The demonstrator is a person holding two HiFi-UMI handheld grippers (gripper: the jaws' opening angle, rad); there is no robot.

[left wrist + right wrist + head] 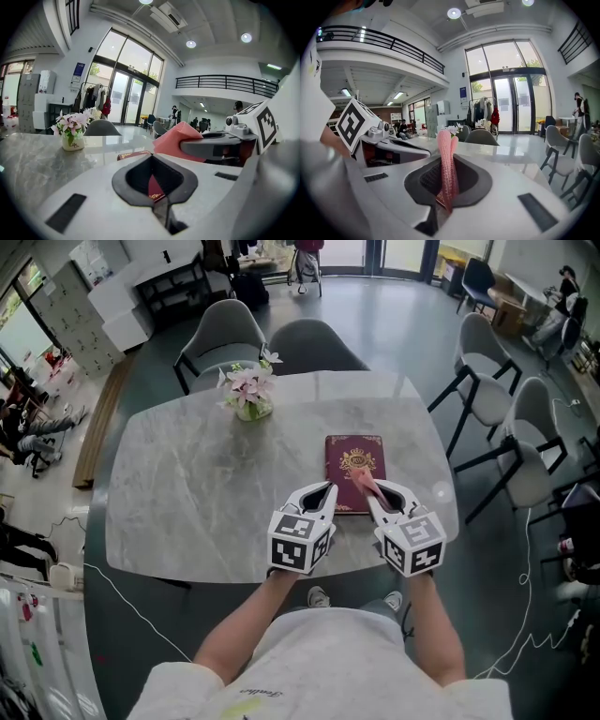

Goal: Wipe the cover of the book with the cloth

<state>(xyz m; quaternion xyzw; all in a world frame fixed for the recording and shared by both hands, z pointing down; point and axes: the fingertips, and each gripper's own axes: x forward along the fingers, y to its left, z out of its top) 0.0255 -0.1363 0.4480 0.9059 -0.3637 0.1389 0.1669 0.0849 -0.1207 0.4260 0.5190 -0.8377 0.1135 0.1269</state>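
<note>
A maroon book [354, 465] with a gold emblem lies flat on the marble table [187, 484], near its front edge. My right gripper [373, 491] is shut on a folded pink cloth [365, 481], which hangs over the book's near right part. In the right gripper view the cloth [448, 161] stands upright between the jaws. My left gripper [327, 489] is shut with nothing in it, its tips at the book's near left edge. The left gripper view shows the book's edge [135, 154] and the cloth [174, 138] just ahead.
A small vase of pink flowers [249, 394] stands at the table's far left. Grey chairs [309, 345] ring the far side, and more chairs [530, 442] are on the right. The table's front edge [281, 579] is right under both grippers.
</note>
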